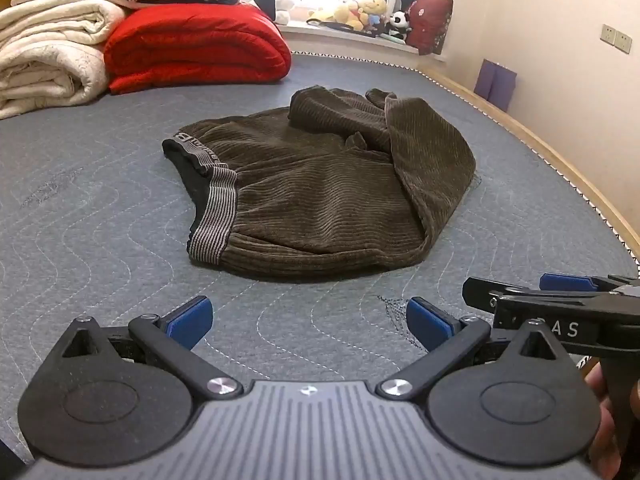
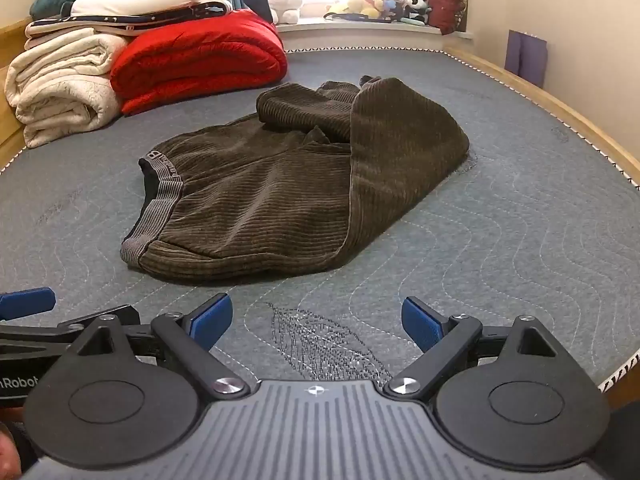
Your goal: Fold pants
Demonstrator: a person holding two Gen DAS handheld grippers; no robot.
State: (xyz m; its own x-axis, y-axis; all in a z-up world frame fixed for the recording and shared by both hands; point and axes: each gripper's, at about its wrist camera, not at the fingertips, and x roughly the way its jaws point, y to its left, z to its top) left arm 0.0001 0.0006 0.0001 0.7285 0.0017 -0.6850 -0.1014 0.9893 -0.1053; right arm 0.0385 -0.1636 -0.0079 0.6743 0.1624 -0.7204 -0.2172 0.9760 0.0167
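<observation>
Dark olive corduroy pants (image 1: 320,196) lie in a folded bundle on the grey quilted mattress (image 1: 100,220), the striped waistband (image 1: 214,216) at the left. They also show in the right wrist view (image 2: 288,184). My left gripper (image 1: 309,320) is open and empty, low over the mattress just in front of the pants. My right gripper (image 2: 317,322) is open and empty too, beside the left one. The right gripper also shows at the right edge of the left wrist view (image 1: 560,300). Neither gripper touches the pants.
A folded red quilt (image 1: 196,46) and cream blankets (image 1: 48,56) are stacked at the back left. Plush toys (image 1: 360,12) sit on the window sill. The wooden bed edge (image 1: 560,168) and wall run along the right.
</observation>
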